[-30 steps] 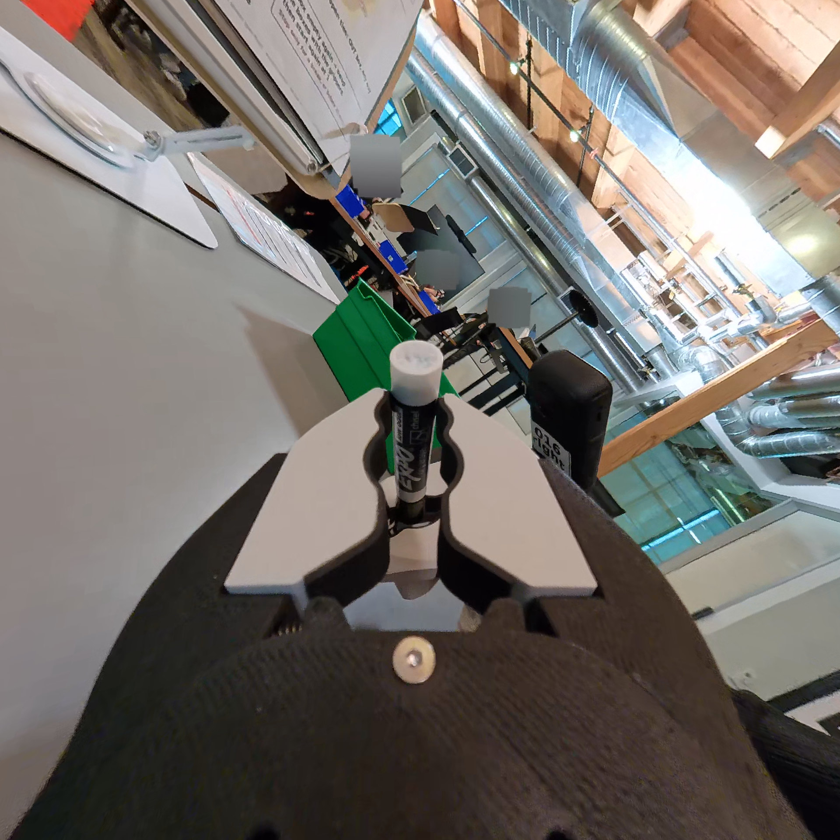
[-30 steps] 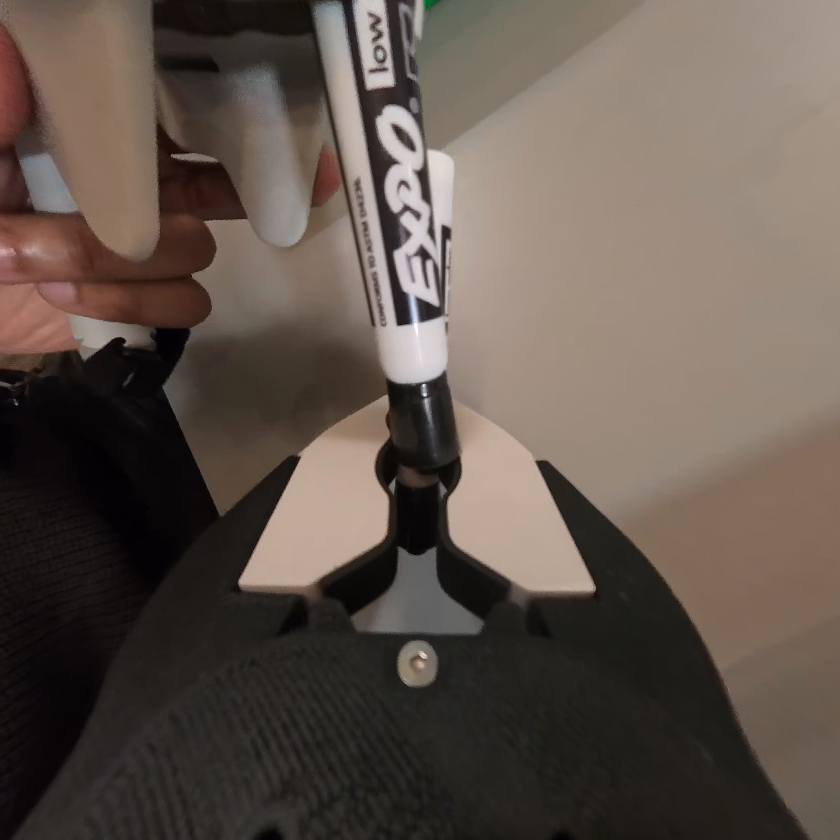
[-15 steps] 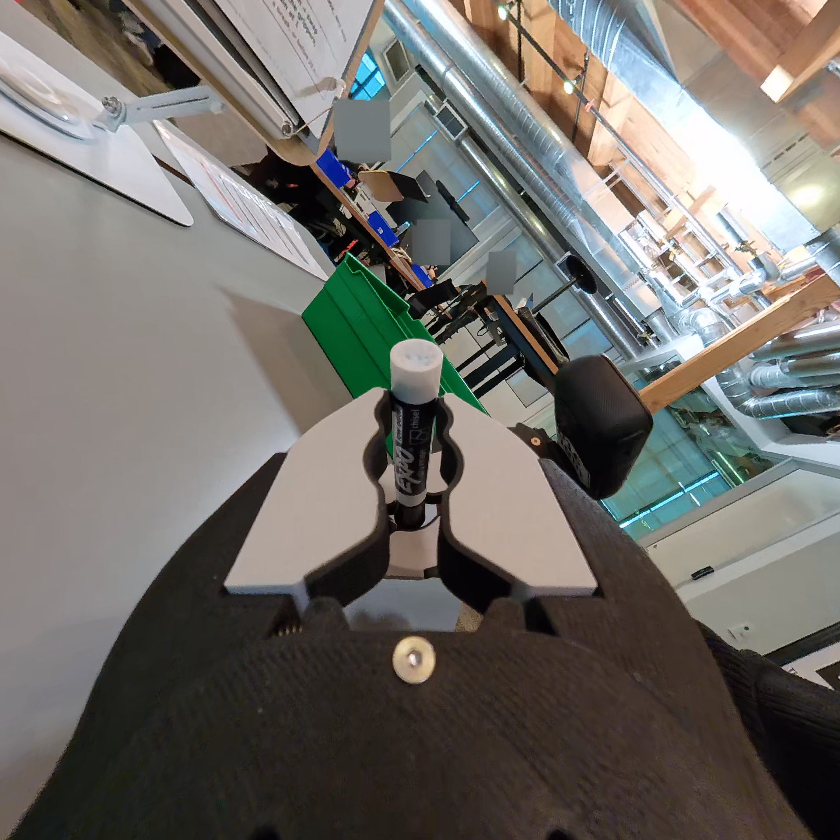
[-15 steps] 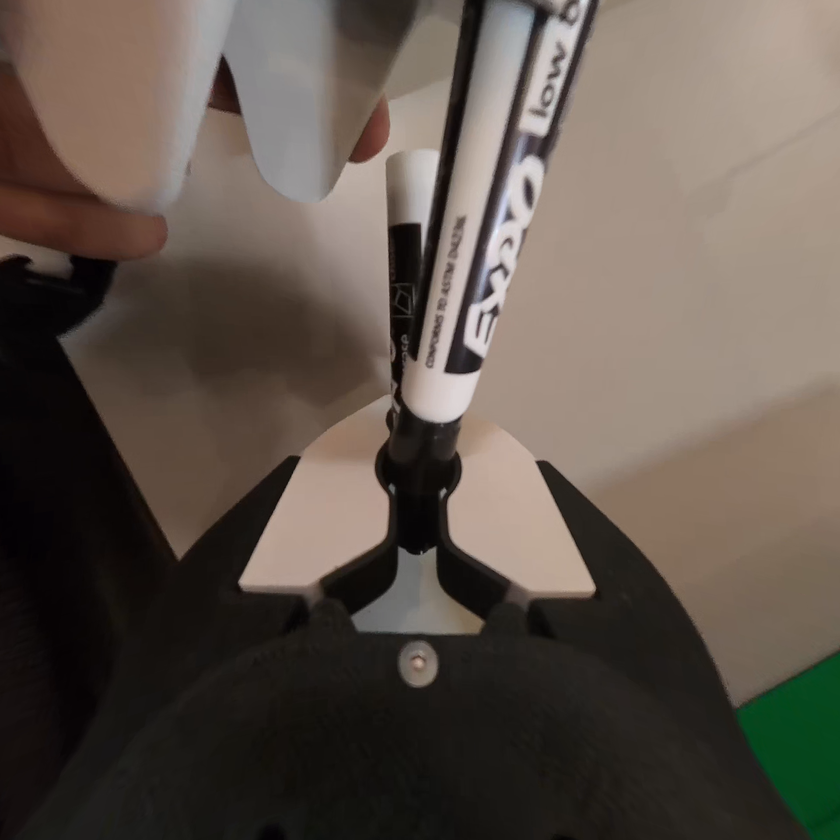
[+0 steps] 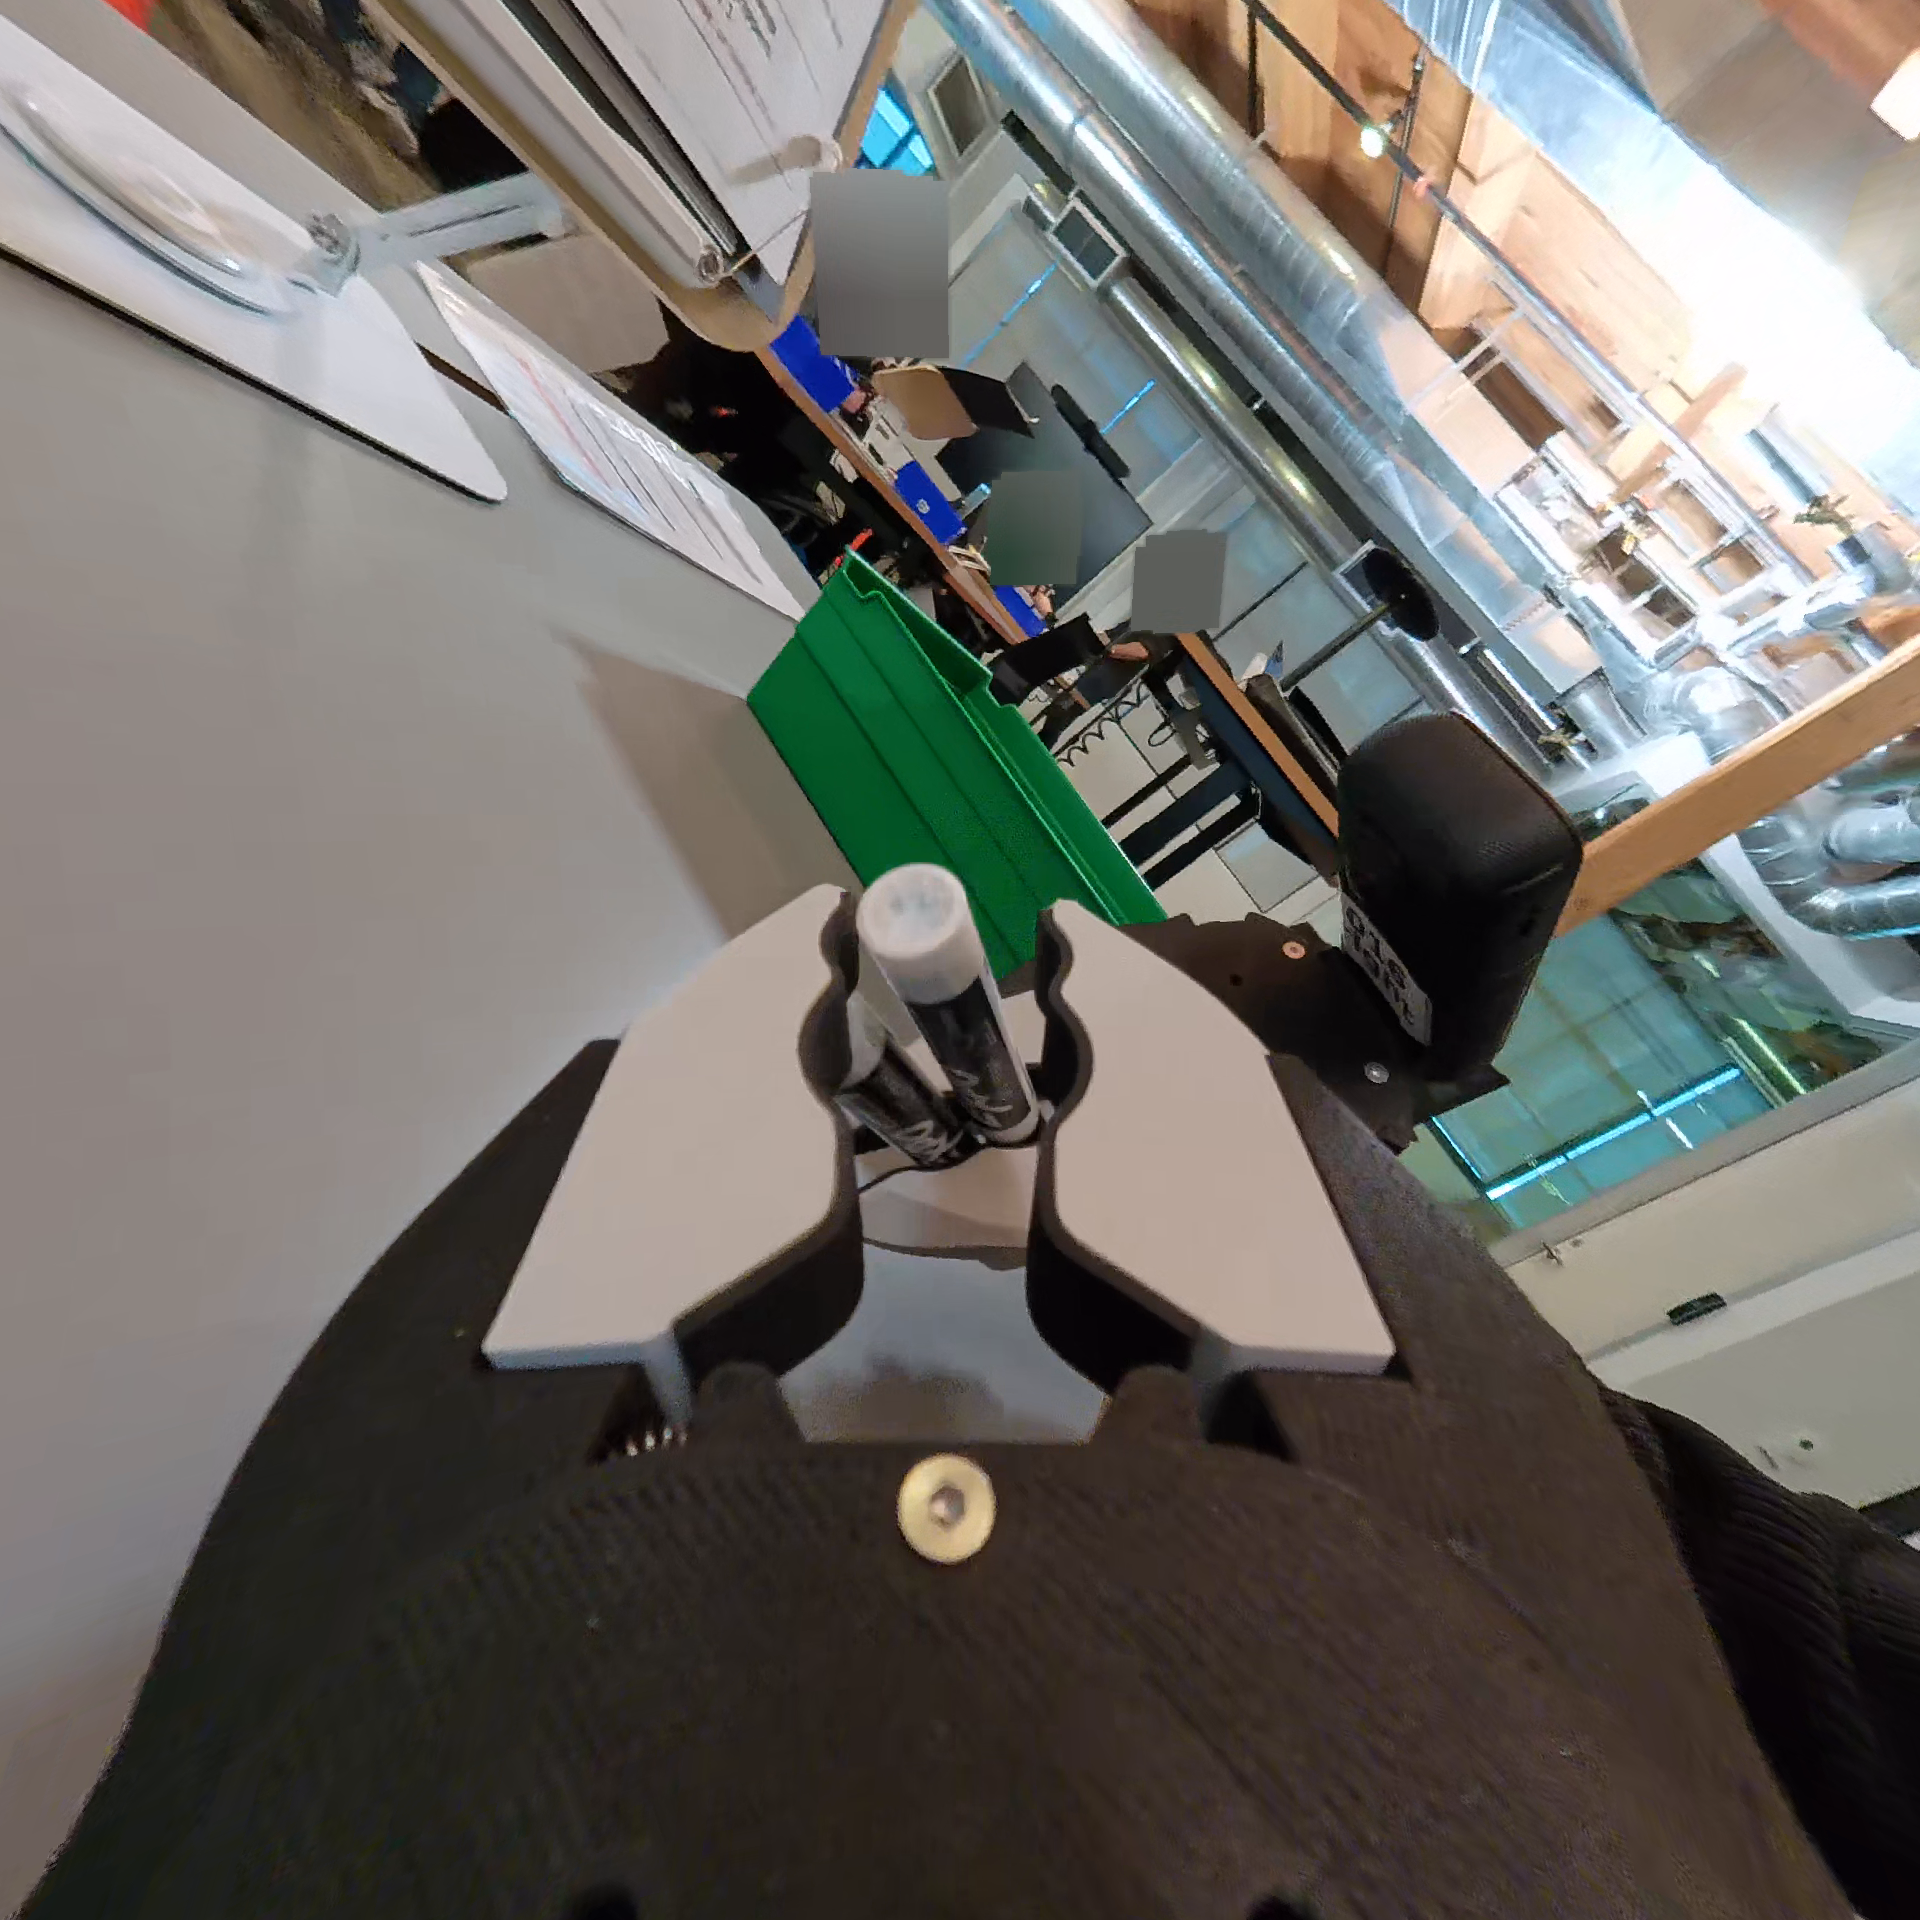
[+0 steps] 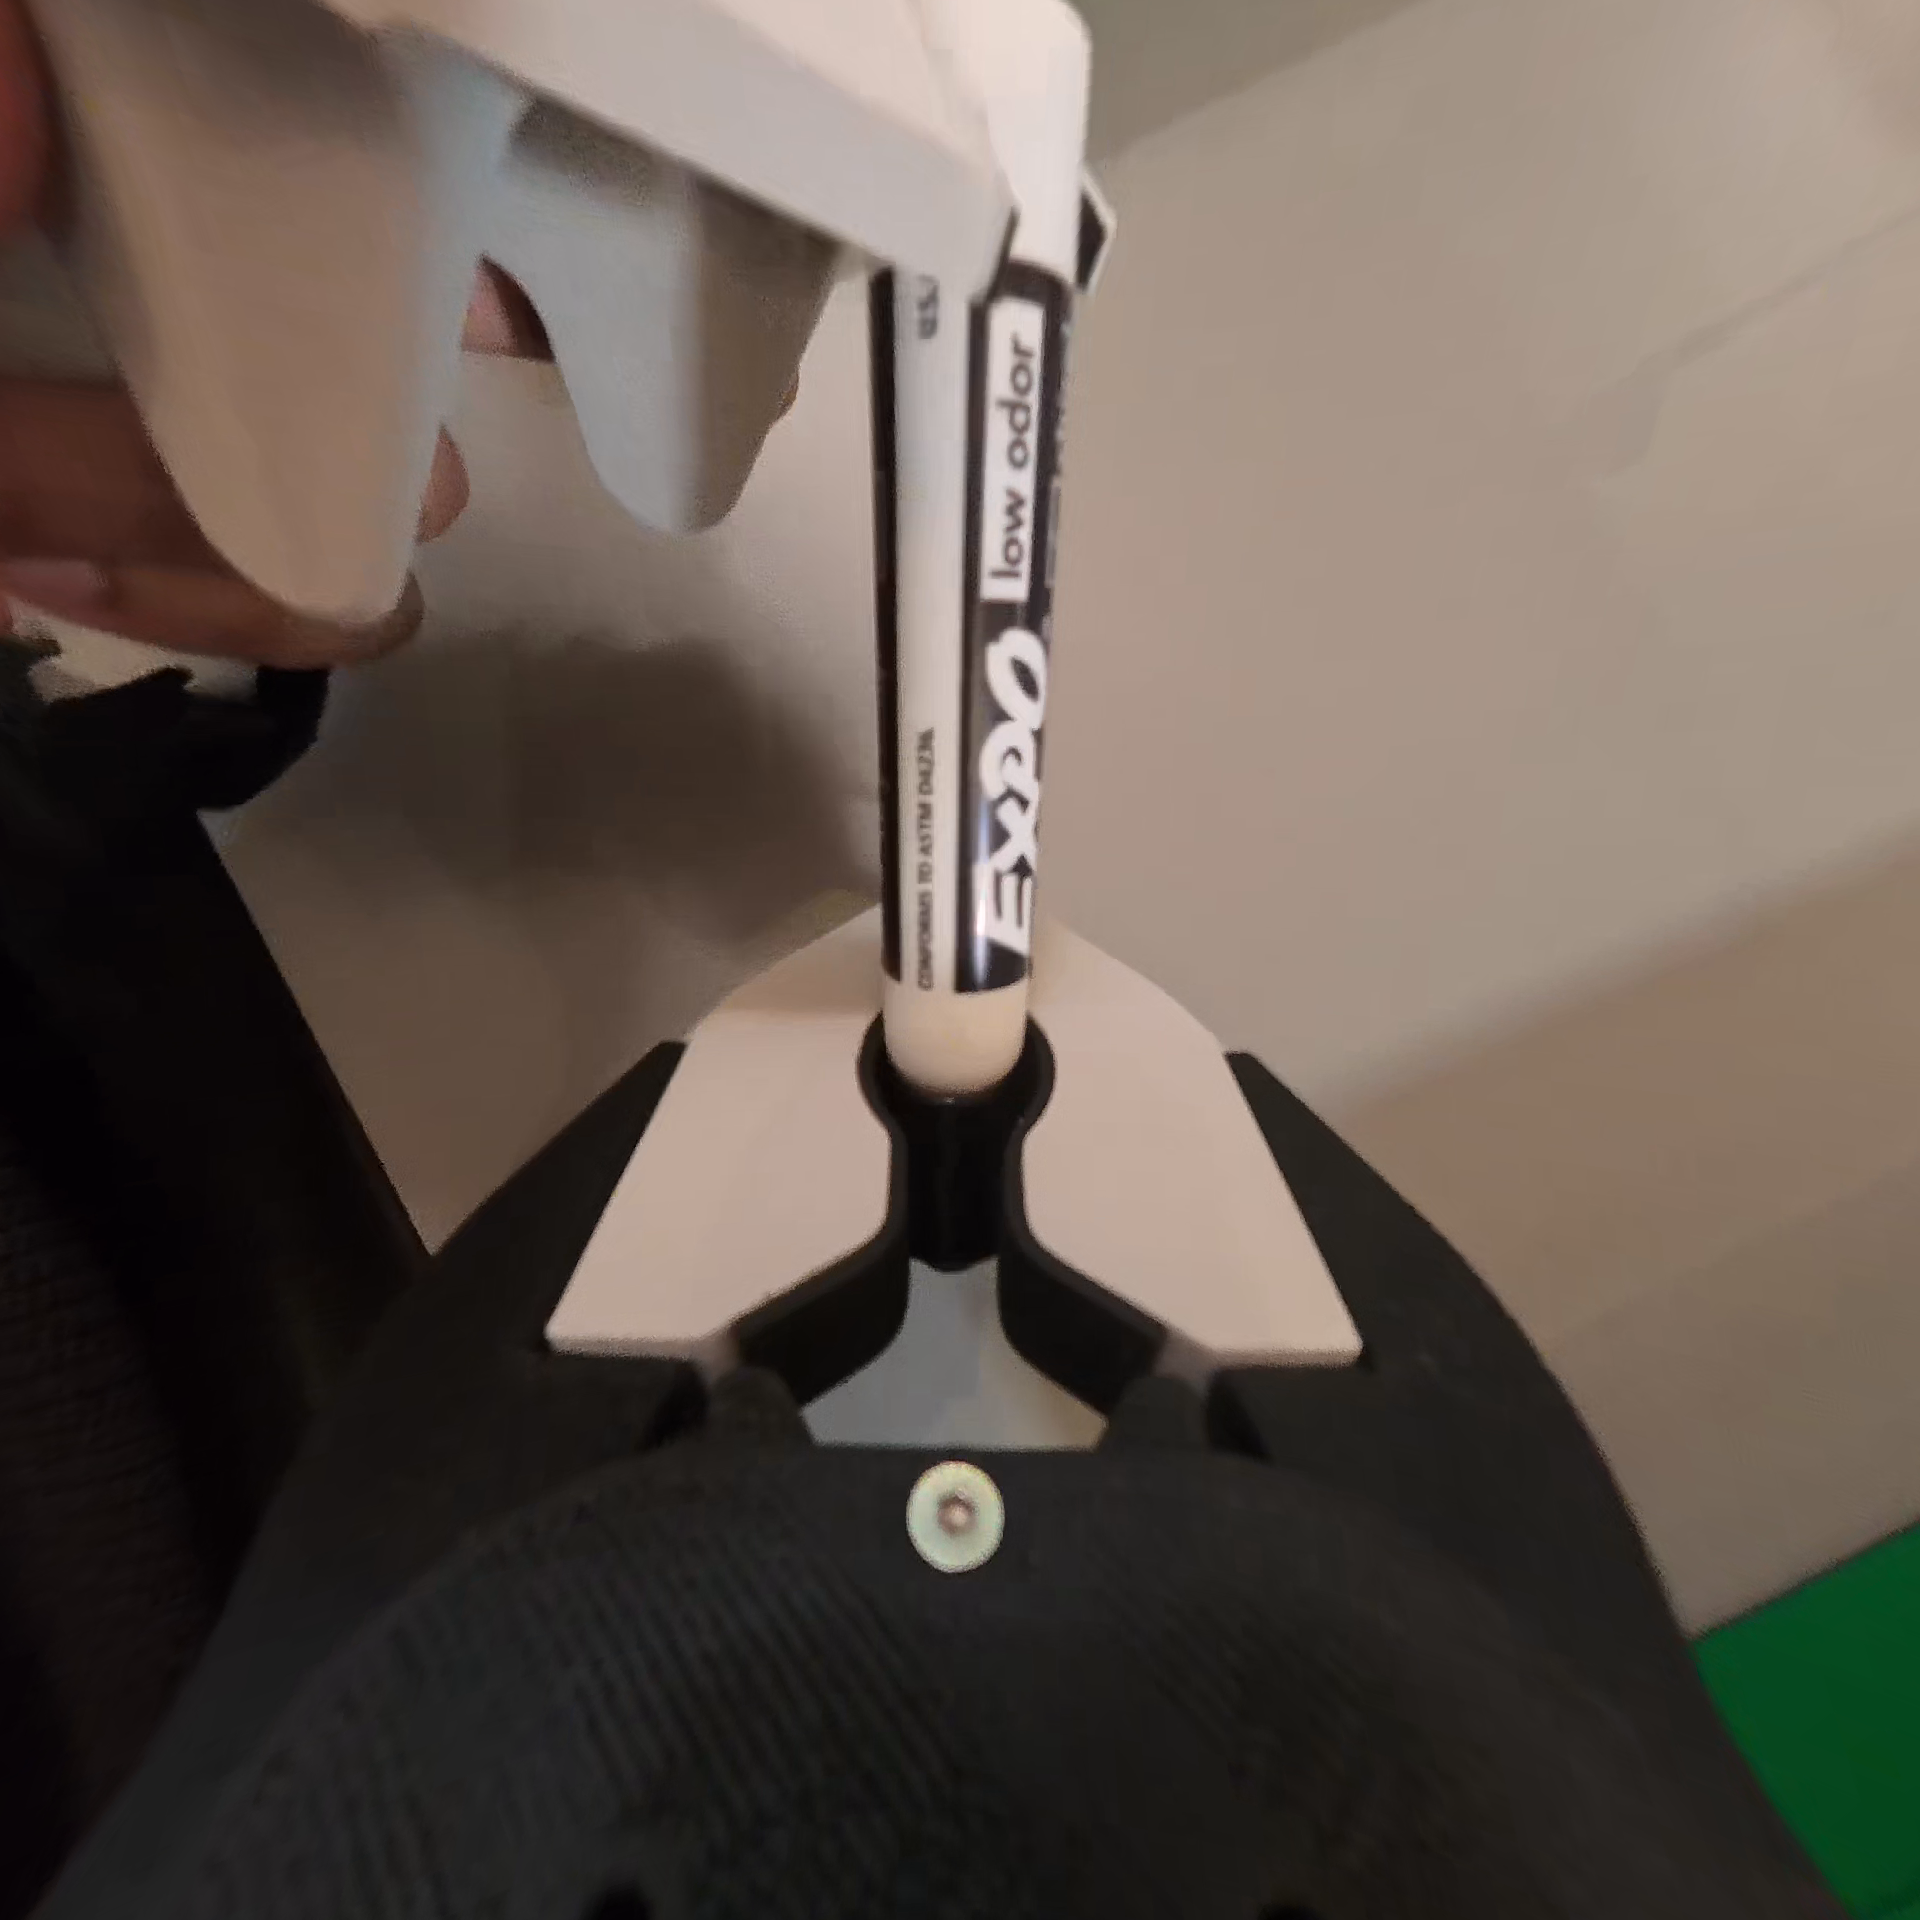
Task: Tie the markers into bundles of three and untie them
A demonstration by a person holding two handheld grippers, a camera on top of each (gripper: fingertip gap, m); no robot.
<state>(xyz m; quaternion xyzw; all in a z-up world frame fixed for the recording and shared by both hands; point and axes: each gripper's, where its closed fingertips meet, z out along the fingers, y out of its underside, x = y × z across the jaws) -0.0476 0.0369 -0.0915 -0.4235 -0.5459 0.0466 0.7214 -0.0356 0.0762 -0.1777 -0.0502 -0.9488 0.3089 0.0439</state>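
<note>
A black-and-white marker [image 5: 914, 935] stands tilted in the notch between my left gripper's [image 5: 935, 914] jaws, which are slightly parted and do not clamp it. A second black-and-white barrel [image 5: 987, 1070] shows beside it; I cannot tell what it belongs to. In the right wrist view the marker [image 6: 966, 644] runs down from the left gripper's white finger [image 6: 644, 260] into a black cap [image 6: 951, 1174]. My right gripper [image 6: 956, 966] is shut on that cap. The marker's white body meets the cap. The right gripper's black body [image 5: 1444, 883] shows to the right in the left wrist view.
Both grippers are over a grey table [image 5: 260, 831]. A green bin [image 5: 914, 790] stands just beyond them, and its corner shows in the right wrist view [image 6: 1818, 1683]. A white mat [image 5: 312, 353] and a printed sheet [image 5: 623, 468] lie farther back. A person's hand [image 6: 62, 468] holds the left gripper. One gripper's finger ends stand about 10 cm off the other's.
The marker's black neck has slid fully into the cap, so the white body now meets it. My left jaws have parted a little and the marker now leans between them.
</note>
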